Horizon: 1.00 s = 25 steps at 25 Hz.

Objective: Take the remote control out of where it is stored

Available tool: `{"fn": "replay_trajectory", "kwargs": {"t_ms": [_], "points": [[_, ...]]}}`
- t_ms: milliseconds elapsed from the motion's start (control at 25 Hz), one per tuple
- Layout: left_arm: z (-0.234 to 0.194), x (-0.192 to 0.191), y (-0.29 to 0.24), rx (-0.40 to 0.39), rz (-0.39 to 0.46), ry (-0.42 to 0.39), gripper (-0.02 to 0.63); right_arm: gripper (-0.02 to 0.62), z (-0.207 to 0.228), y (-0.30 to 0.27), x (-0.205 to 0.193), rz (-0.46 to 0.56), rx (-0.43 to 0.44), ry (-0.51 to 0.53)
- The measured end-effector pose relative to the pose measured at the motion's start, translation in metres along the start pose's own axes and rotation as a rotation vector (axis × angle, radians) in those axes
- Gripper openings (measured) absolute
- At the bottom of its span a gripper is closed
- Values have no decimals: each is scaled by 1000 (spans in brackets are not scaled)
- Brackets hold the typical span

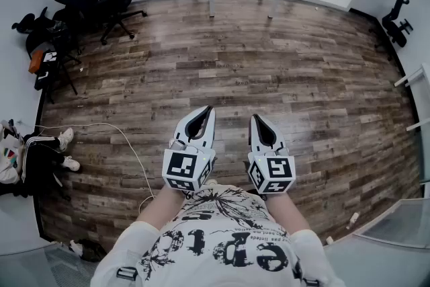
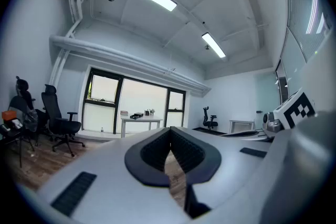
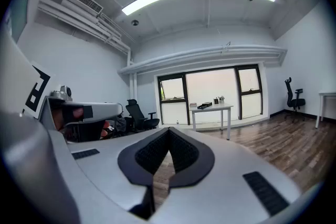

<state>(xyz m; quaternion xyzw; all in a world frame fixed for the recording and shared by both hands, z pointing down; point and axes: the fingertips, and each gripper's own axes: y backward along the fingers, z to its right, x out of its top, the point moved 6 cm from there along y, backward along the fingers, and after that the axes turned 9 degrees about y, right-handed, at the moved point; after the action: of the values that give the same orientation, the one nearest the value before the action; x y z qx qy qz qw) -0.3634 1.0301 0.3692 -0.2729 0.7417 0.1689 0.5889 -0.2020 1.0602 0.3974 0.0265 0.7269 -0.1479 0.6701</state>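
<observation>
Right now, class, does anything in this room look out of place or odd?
Yes: a white cable trails loose across the wooden floor at the left, where someone could trip on it. Nothing looks spilled or broken.

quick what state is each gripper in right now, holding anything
left gripper: jaws closed, holding nothing
right gripper: jaws closed, holding nothing
</observation>
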Motion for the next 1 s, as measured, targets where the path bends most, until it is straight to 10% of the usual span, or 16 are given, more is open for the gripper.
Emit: {"fn": "replay_trajectory", "kwargs": {"t_ms": [1000], "points": [[-50,-39,-32,-33,-133,82,11,2,-4,-46,-53,-176,-9,-54]]}}
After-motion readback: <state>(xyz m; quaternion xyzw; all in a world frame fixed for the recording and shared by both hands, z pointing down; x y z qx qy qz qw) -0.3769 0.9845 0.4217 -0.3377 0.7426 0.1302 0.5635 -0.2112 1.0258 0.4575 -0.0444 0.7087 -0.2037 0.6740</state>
